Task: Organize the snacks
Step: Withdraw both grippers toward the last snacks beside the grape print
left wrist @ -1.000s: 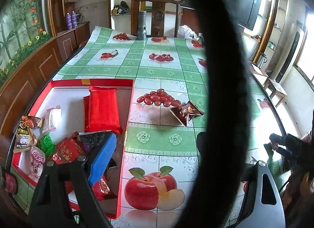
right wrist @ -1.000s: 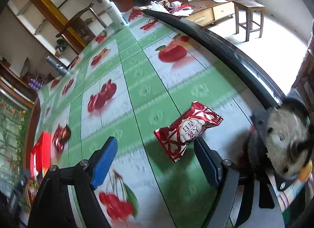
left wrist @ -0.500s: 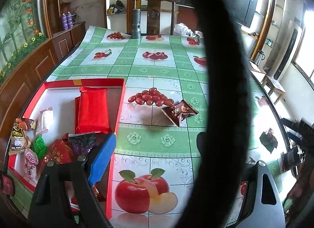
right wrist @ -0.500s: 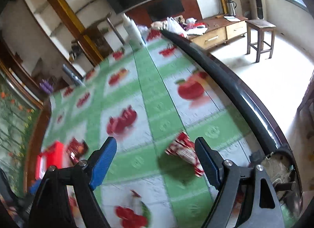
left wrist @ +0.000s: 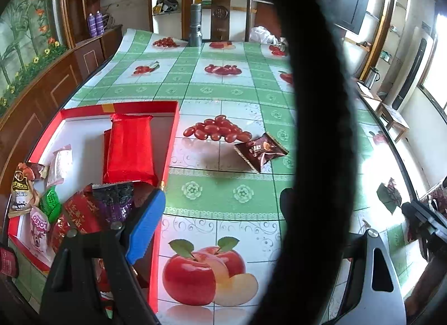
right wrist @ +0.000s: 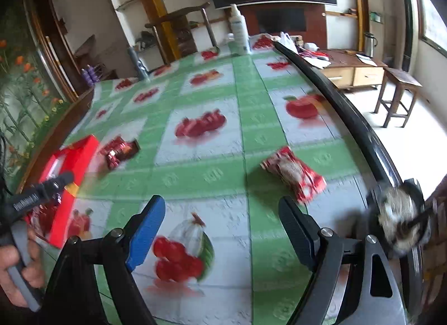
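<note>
A red box [left wrist: 173, 140] at the table's left edge holds a long red pack [left wrist: 130, 149] and several small wrapped snacks. A brown snack packet [left wrist: 261, 151] lies on the cloth to the right of the box and shows blurred as the brown packet [right wrist: 120, 151] in the right wrist view. A red-and-white packet [right wrist: 293, 174] lies near the table's right edge, just beyond my right gripper [right wrist: 220, 204], which is open and holds nothing. My left gripper [left wrist: 220, 199] hovers open by the box's near right corner, also holding nothing.
A fruit-print green tablecloth [left wrist: 223, 90] covers the table. A thick black band [left wrist: 318, 129] crosses the left wrist lens and hides part of the table. A grey flashlight [left wrist: 195, 28] and a white bottle [right wrist: 240, 31] stand at the far end. A furry ball [right wrist: 399, 218] sits by the right edge.
My right gripper rose and rolled. The red-and-white packet, first between its fingers, now lies beyond the right finger, and the box has come into view. The left gripper barely moved.
</note>
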Demonstrator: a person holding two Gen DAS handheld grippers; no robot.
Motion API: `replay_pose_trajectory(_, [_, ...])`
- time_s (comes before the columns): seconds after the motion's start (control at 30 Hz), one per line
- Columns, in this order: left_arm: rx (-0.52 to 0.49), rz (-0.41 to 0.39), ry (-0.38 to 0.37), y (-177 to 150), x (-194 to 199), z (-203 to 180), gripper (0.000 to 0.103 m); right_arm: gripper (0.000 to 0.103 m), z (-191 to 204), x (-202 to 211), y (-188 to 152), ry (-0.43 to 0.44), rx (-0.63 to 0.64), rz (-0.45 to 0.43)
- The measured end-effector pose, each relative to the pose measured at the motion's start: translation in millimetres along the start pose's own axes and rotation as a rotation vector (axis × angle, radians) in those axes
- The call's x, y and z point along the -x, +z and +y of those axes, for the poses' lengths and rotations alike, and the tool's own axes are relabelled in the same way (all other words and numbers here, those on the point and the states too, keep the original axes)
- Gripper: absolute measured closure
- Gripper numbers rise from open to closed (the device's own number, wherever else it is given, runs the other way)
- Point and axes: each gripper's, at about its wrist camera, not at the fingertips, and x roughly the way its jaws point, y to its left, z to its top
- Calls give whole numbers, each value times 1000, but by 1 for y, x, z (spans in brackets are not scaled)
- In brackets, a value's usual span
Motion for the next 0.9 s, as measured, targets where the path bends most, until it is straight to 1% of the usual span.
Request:
replay_pose_trajectory(0.1, [12,5,3,5,-6,1,19,19,3,1,12,18,15,-16])
replay_pose_trajectory(0.17, [-1,7,3,10,-12,-3,19,19,7,-4,16,26,55,10])
replay_pose_trajectory(0.2, [-8,8,1,12,-14,-5,19,19,7,-7,17,14,75,19])
replay_pose_trajectory(0.37, [-125,27,-12,28,-33,-28,19,19,-3,-19,21,-17,125,73])
replay_pose_trajectory(0.4, [-140,41,-6,32,-39,-31,19,19,-7,-20,23,-13,119,72])
replay_pose_trajectory(0.47, [-139,44,-6,37,-44,-33,19,19,-14,-21,29,-7,96,60])
replay_pose_trajectory(0.53, [-118,44,-13,40,-45,-32,19,19,-21,-23,36,-21,56,30])
replay_pose_trajectory(0.6, [-100,50,-24,40,-46,-33,19,19,-26,-28,47,-9,8,-11])
replay_pose_trajectory(0.63, [-95,54,-31,39,-47,-35,19,19,-27,-30,52,-42,-8,-39])
replay_pose_trajectory(0.67, [-95,59,-34,37,-48,-37,19,19,-27,-34,57,-101,-18,-66])
replay_pose_trajectory(0.77, [-114,70,-40,33,-49,-45,19,19,-29,-51,73,-189,-71,-85])
replay_pose_trajectory(0.8, [-118,72,-43,32,-48,-47,19,19,-30,-56,77,-229,-47,-102])
replay_pose_trajectory(0.83, [-122,75,-48,31,-47,-49,19,19,-32,-64,80,-307,-10,-112])
replay_pose_trajectory(0.87, [-124,74,-53,31,-46,-50,19,19,-36,-72,80,-381,2,-88])
replay_pose_trajectory(0.9, [-127,71,-59,30,-44,-51,19,19,-43,-78,79,-409,-5,-59])
